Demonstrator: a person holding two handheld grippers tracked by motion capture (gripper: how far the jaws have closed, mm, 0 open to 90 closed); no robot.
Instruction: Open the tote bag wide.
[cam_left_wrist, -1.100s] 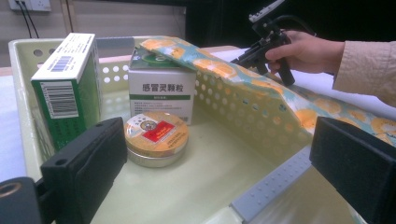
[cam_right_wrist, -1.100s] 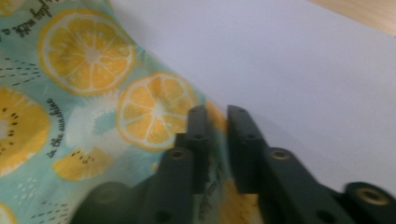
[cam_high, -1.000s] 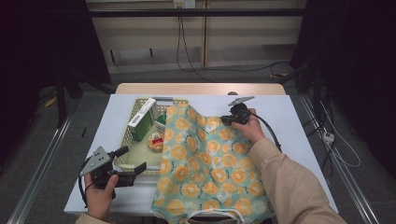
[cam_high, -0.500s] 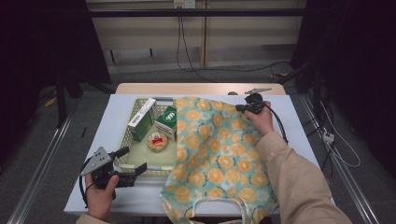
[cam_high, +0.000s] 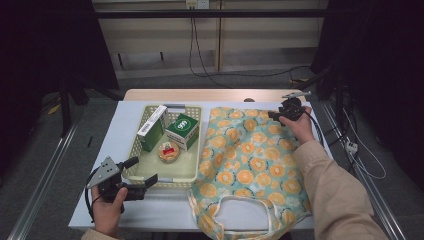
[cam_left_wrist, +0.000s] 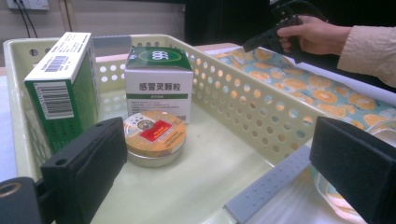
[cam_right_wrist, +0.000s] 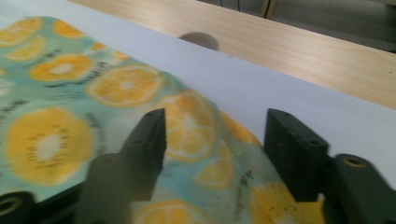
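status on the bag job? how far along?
Done: the orange-print bag lies spread flat beside the basket. In hand: the right tool has just been opening at the bag's far corner, nothing gripped. Left: both boxes and the tin sit in the basket, unpacked.

Worktop (cam_high: 125, 200): centre of frame, carries everything listed.
Basket (cam_high: 186, 172): left of centre on the worktop.
Two boxes (cam_high: 151, 128) (cam_high: 182, 131): side by side in the basket's far half.
Round tin (cam_high: 169, 151): in the basket, just before the boxes.
Bag (cam_high: 250, 170): flat, just right of the basket; handles (cam_high: 240, 200) at the near edge.
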